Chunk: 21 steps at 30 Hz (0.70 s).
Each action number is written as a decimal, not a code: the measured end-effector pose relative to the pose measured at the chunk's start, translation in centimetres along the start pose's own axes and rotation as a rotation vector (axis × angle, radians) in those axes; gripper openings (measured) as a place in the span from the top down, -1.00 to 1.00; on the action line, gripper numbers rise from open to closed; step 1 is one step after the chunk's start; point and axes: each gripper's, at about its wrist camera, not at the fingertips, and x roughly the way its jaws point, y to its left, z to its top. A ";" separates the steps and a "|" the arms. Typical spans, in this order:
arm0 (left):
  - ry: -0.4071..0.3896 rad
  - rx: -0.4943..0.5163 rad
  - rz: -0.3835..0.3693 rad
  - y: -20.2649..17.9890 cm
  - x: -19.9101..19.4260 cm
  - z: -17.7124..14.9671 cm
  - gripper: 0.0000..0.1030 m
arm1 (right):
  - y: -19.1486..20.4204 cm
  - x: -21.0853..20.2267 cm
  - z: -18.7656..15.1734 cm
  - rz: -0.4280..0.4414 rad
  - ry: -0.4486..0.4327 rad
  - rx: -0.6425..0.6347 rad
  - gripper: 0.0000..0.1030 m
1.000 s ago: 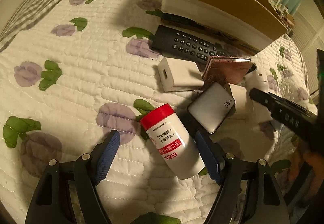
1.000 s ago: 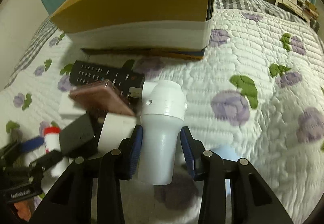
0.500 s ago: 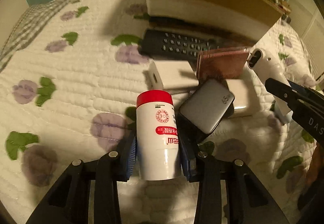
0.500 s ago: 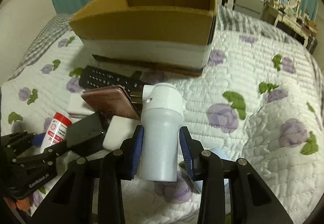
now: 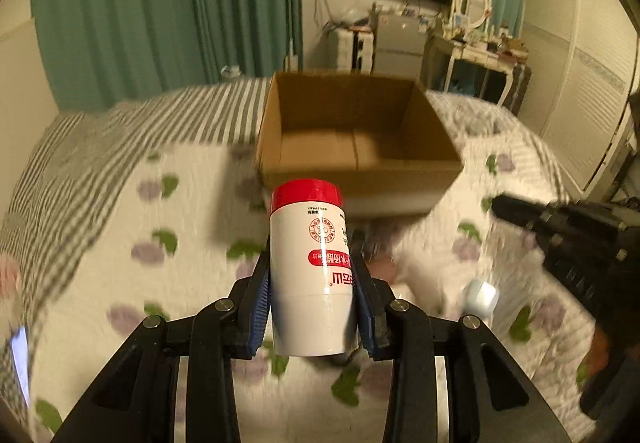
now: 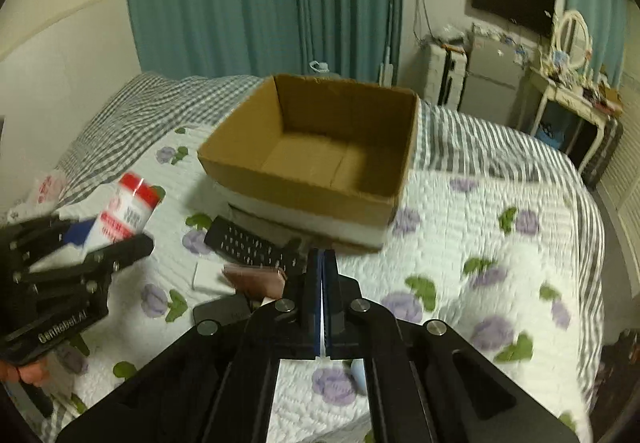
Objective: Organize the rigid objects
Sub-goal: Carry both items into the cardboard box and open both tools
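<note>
The left tongs (image 5: pixel 314 307) had lifted the red-capped bottle (image 5: pixel 308 267) off the bed (image 6: pixel 500 243), clamped upright before the empty cardboard box (image 5: pixel 360 159), while the right tongs (image 6: pixel 322 303) had lost the white cup and were pressed shut on nothing.

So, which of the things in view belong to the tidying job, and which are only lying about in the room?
Belong to the job:
red-capped bottle, held in the left claw
cardboard box
remote control
pinkish flat case
white block
dark slab

Just there:
green curtains
wall television
mirror
quilt
</note>
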 end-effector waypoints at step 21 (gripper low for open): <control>0.059 -0.029 -0.042 1.0 6.1 -1.1 0.28 | -1.1 11.4 -6.6 0.064 0.317 0.058 0.01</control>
